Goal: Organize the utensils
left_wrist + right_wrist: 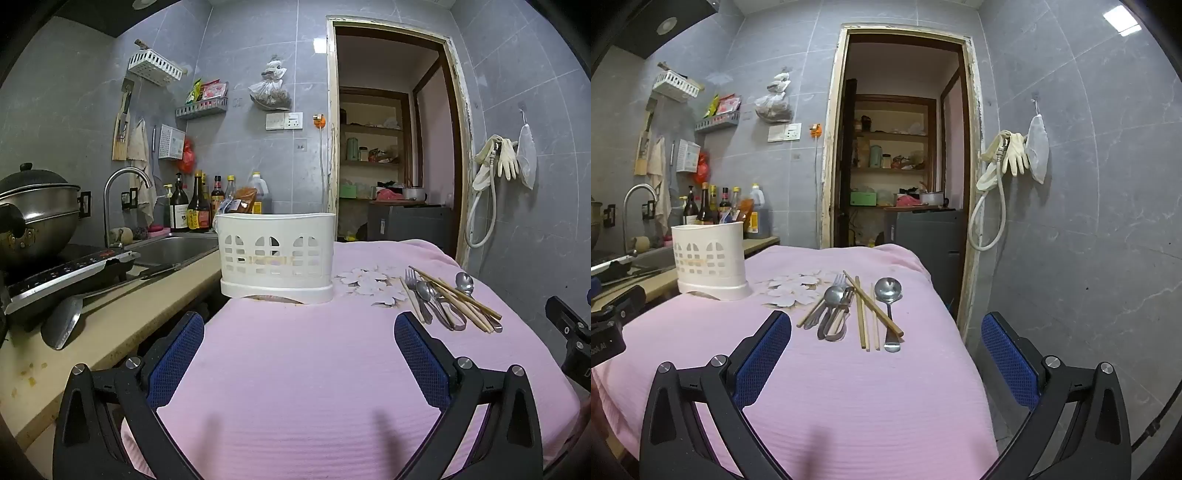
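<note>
A white plastic utensil holder (276,254) (710,261) stands upright at the far left edge of a pink cloth-covered table (295,369) (849,387). To its right lies a loose pile of utensils (443,295) (849,310): wooden chopsticks (866,314), a fork (837,282), a small spoon (833,295) and a large ladle-like spoon (888,291). My left gripper (299,332) hovers open over the cloth, short of the holder, with nothing between its blue pads. My right gripper (886,330) is open too, its fingers either side of the pile's near end, not touching it.
A kitchen counter (110,321) with a sink (173,247), faucet, induction hob and pot (33,218) runs along the left. Sauce bottles (199,206) stand behind the holder. White paper cut-outs (365,284) lie on the cloth. An open doorway (901,147) is behind the table.
</note>
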A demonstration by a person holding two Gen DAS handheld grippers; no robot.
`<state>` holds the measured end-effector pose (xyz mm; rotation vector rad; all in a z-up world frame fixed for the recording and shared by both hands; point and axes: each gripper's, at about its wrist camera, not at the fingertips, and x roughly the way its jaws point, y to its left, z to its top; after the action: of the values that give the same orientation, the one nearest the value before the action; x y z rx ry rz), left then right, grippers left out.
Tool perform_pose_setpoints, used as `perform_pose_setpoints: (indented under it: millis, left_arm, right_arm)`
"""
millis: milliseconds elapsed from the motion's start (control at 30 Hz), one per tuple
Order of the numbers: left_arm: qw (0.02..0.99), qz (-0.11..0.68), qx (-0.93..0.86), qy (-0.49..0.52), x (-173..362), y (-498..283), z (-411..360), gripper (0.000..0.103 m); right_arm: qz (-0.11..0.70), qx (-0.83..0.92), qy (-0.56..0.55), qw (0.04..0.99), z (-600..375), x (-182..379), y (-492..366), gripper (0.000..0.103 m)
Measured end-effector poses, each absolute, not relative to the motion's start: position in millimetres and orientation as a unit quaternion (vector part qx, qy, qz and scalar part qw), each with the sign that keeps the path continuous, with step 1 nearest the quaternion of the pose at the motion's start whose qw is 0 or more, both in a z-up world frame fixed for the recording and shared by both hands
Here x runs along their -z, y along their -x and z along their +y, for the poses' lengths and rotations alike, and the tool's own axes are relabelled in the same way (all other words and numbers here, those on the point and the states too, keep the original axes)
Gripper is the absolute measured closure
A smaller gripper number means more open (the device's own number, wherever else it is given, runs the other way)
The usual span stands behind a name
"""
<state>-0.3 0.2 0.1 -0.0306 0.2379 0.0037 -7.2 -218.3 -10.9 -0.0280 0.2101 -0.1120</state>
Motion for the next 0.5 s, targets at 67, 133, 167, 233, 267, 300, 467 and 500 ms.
perform_pose_setpoints:
  millis: [67,133,167,233,267,300,467,500]
  left_arm:
    - [0.993,0.121,-0.002,0.014,0.1,0.0,0.2,0.002]
    - [0.993,0.12,-0.002,0.014,0.2,-0.1,0.3,0.002]
    - [0.993,0.119,-0.001,0.013,0.1,0.1,0.2,0.002]
    - [0.993,0.121,0.001,0.014,0.2,-0.1,0.5,0.002]
    - [0.992,0.122,0.002,0.015,0.5,0.3,-0.2,0.002]
    - [0.992,0.122,0.002,0.015,-1.4,0.0,0.8,0.002]
    - [0.993,0.12,0.002,0.014,-2.6,3.0,-1.3,0.002]
    - [0.993,0.119,0.002,0.014,-3.1,4.3,-1.0,0.002]
  right_arm:
    - [0.101,0.056,0.014,0.993,-218.2,11.2,7.2,0.0]
    - [0.102,0.056,0.016,0.993,-218.3,11.4,7.4,0.0]
    - [0.101,0.056,0.016,0.993,-218.6,11.5,7.6,0.0]
    - [0.103,0.056,0.018,0.993,-217.9,11.7,7.0,0.0]
    - [0.102,0.056,0.018,0.993,-216.2,10.6,8.5,0.0]
    - [0.102,0.056,0.018,0.993,-216.6,10.1,9.6,0.0]
    - [0.105,0.056,0.019,0.993,-218.1,9.3,8.6,0.0]
    - [0.105,0.057,0.019,0.993,-218.3,9.1,8.9,0.0]
